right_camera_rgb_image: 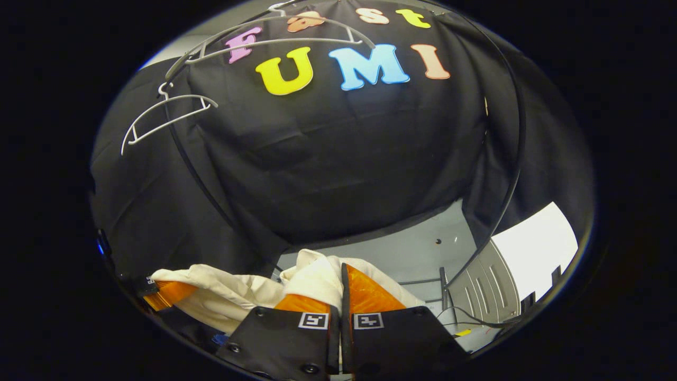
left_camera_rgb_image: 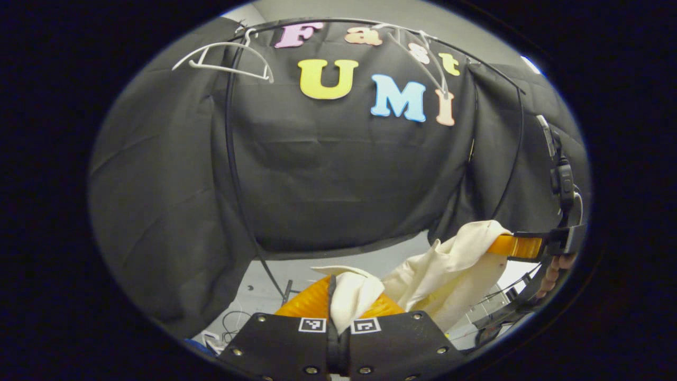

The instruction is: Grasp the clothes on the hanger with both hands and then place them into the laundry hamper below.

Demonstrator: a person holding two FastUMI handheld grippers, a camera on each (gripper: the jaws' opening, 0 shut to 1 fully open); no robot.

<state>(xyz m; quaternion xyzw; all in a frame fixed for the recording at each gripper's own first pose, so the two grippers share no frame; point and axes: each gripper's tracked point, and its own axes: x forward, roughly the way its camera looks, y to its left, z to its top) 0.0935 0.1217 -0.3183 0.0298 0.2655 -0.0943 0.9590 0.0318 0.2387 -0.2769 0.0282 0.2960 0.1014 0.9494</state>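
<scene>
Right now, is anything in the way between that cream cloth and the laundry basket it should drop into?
I can't tell. The cream garment hangs between the left hand-held gripper and the right hand-held gripper, off the white hangers; I can't pick out a hamper.

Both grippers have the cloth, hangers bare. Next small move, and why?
Probably lower both together toward the hamper. The cream garment is off the white hangers, pinched in the left hand-held gripper and the right hand-held gripper, hanging between them. The hamper isn't visible, so go slowly.
</scene>
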